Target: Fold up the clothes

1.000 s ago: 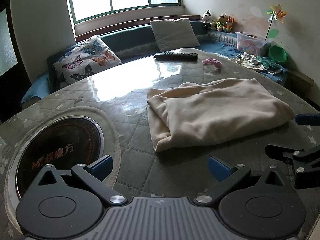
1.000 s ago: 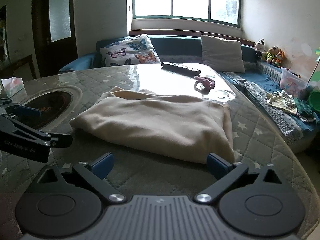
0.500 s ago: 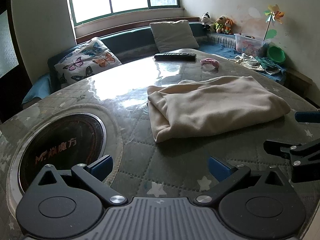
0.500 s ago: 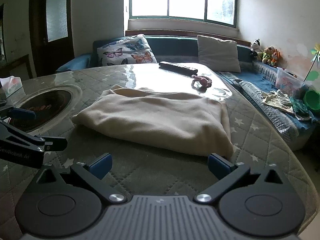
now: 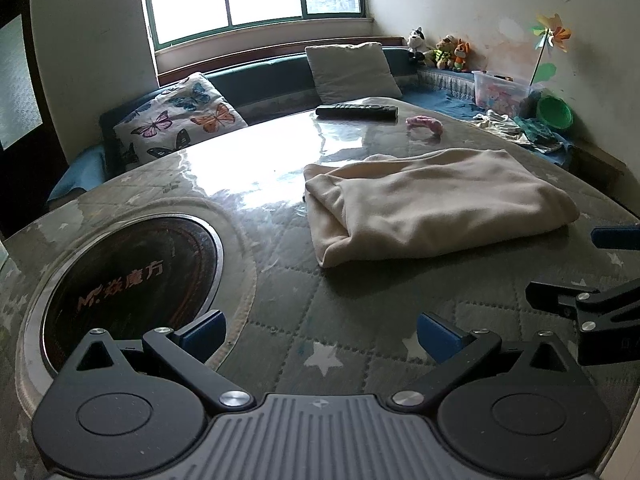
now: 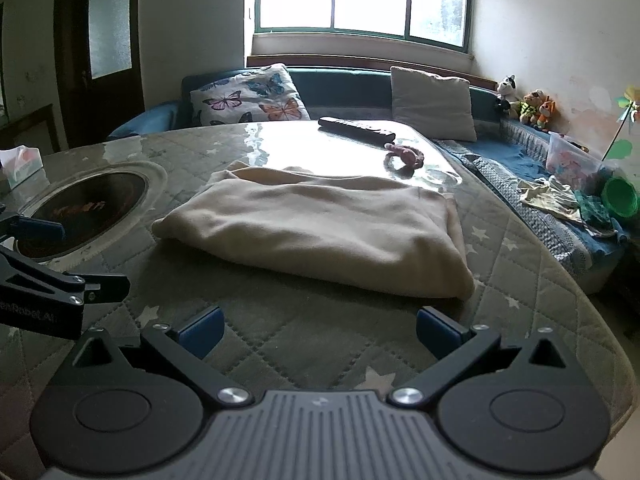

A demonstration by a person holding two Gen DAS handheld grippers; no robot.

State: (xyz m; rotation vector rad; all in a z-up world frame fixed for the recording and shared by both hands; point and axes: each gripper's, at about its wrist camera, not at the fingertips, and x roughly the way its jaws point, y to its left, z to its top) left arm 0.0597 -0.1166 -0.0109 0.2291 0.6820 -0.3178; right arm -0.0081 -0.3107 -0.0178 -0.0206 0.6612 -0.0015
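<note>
A cream garment [image 5: 432,204] lies folded in a thick rectangle on the quilted table [image 5: 280,312]; it also shows in the right wrist view [image 6: 320,232]. My left gripper [image 5: 320,332] is open and empty, hovering over the table short of the garment's near left corner. My right gripper [image 6: 318,330] is open and empty, short of the garment's near edge. Each gripper shows at the edge of the other's view, apart from the cloth.
A round black hotplate [image 5: 128,280] is set into the table at the left. A remote [image 5: 356,111] and a pink toy [image 5: 425,124] lie at the far side. A tissue box [image 6: 20,164] stands far left. The table's edge drops off at the right [image 6: 592,312]. A sofa with cushions lies beyond.
Both grippers have drawn back from the folded garment, which now looks farther away. The garment has not moved. Both stay open.
</note>
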